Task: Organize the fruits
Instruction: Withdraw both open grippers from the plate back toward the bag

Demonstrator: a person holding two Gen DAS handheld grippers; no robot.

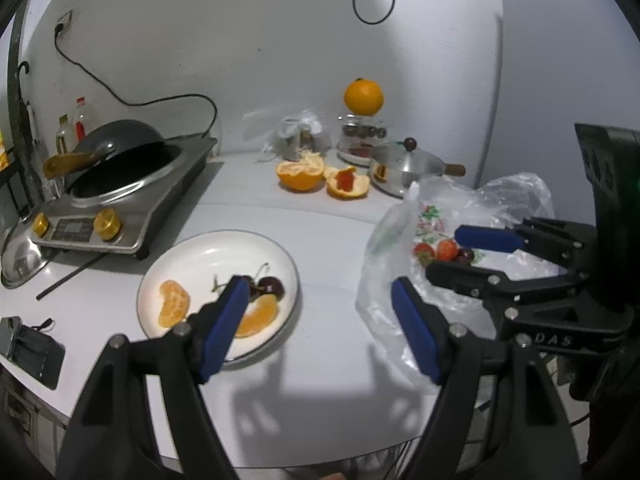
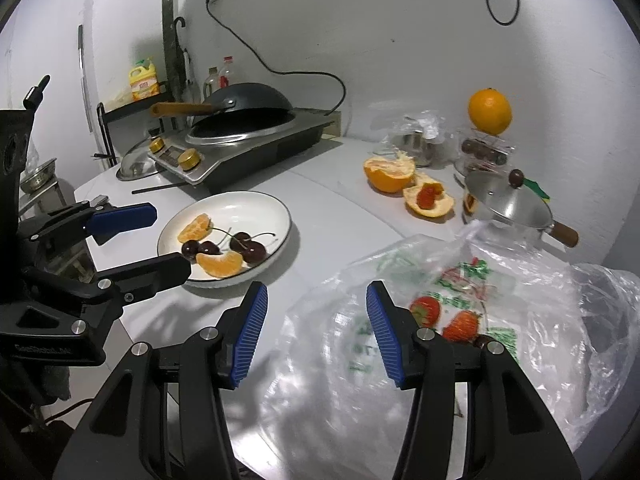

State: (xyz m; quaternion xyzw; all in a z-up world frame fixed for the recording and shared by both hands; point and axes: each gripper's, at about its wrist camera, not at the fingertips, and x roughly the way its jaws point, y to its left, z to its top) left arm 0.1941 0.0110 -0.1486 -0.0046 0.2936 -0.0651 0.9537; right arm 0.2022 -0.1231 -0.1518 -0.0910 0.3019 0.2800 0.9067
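Observation:
A white plate [image 1: 224,236] [image 2: 240,196] holds two orange segments [image 1: 174,308] [image 2: 220,264] and several dark cherries [image 1: 272,286] [image 2: 254,250]. To its right lies a clear plastic bag [image 1: 384,248] [image 2: 520,312] with two strawberries [image 1: 424,252] [image 2: 426,308] inside. My left gripper [image 1: 318,292] [image 2: 168,240] is open and holds nothing; it hovers over the plate's near right edge. Just as empty, my right gripper [image 2: 317,292] [image 1: 446,252] stands open above the bag's left edge, its jaws apart and pointing at the strawberries.
An induction cooker with a wok [image 1: 120,200] [image 2: 240,140] stands at the back left. Orange peel halves [image 1: 300,174] [image 2: 388,174], a whole orange [image 1: 363,96] on a jar and a lidded steel pot [image 1: 404,168] [image 2: 508,204] are behind. A black stick [image 1: 68,280] lies left of the plate.

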